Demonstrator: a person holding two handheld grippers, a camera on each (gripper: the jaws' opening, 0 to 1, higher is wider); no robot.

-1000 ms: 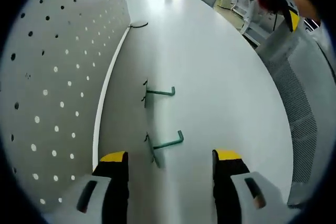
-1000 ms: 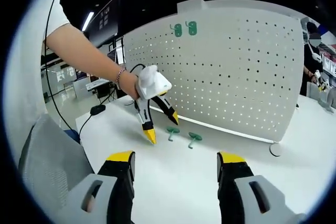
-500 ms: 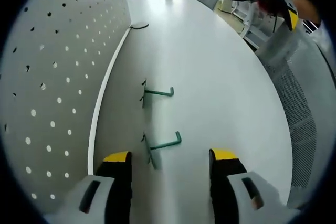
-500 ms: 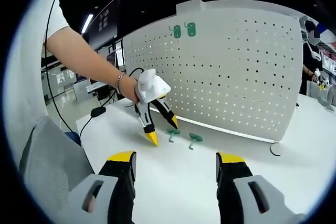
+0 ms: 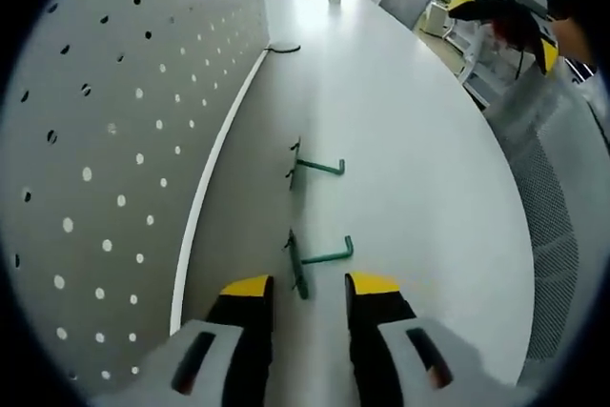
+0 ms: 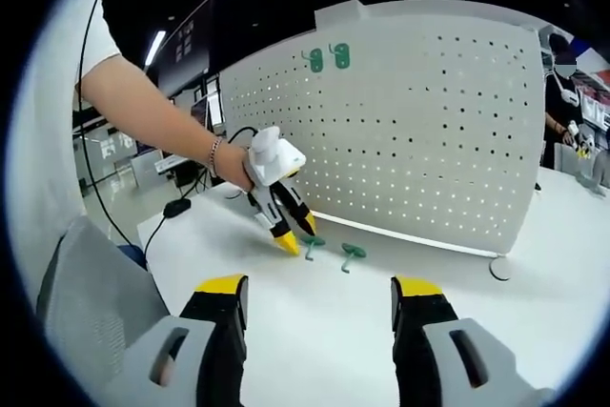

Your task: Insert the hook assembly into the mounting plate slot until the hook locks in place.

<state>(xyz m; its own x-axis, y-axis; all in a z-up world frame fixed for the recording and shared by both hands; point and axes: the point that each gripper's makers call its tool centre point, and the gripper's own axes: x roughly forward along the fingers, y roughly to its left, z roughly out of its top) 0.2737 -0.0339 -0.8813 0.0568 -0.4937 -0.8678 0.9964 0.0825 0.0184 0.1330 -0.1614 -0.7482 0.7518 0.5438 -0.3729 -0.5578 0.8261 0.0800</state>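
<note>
my left claw [image 5: 300,285] sitting narrow around the near green hook [image 5: 303,261] on the table [image 5: 410,140], my right claw [image 6: 317,288] hanging wide, pegboard [image 6: 419,131] standing behind

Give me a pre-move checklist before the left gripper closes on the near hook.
1. Near hook lies between the left gripper jaws: ok.
2. Left gripper jaws on the hook yet: cannot tell; a gap shows.
3. Far hook lies apart from the near one: ok.
4. Pegboard stands upright on the table: ok.
5. Two green hooks already hang near the pegboard's top: ok.
6. Right gripper open and holding nothing: ok.
</note>
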